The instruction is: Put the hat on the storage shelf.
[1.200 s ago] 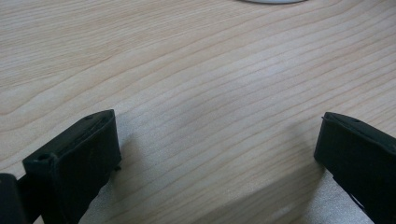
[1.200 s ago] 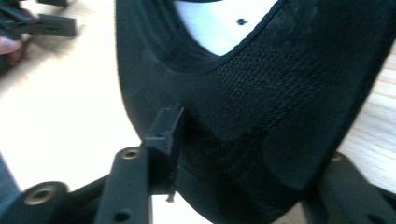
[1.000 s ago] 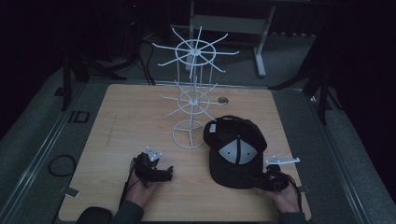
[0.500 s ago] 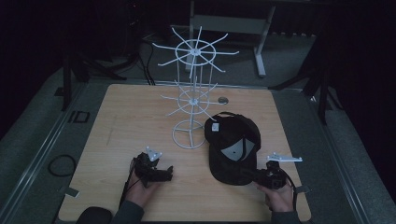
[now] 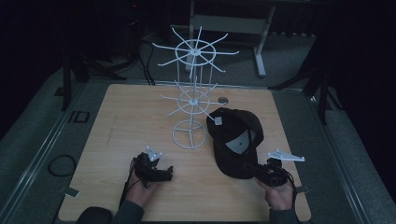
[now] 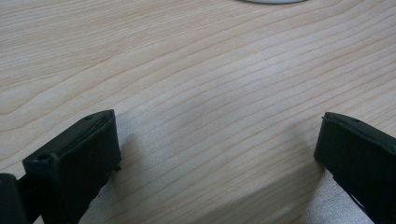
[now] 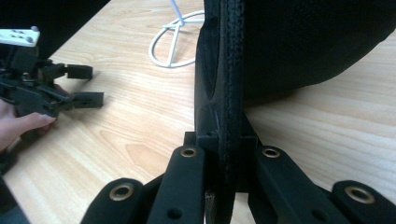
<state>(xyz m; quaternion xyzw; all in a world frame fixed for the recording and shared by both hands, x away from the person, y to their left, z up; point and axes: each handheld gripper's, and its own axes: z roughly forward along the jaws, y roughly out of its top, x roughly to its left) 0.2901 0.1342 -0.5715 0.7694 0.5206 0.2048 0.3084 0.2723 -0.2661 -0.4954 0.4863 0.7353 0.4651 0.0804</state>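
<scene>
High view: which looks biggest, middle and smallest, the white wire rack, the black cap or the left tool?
1. White wire rack, biggest, also farthest away.
2. Black cap.
3. Left tool, smallest, though nearest the camera.

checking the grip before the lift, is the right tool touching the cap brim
Touching. In the right gripper view the right tool has both jaws pressed flat against the brim of the black cap, with no gap on either side.
</scene>
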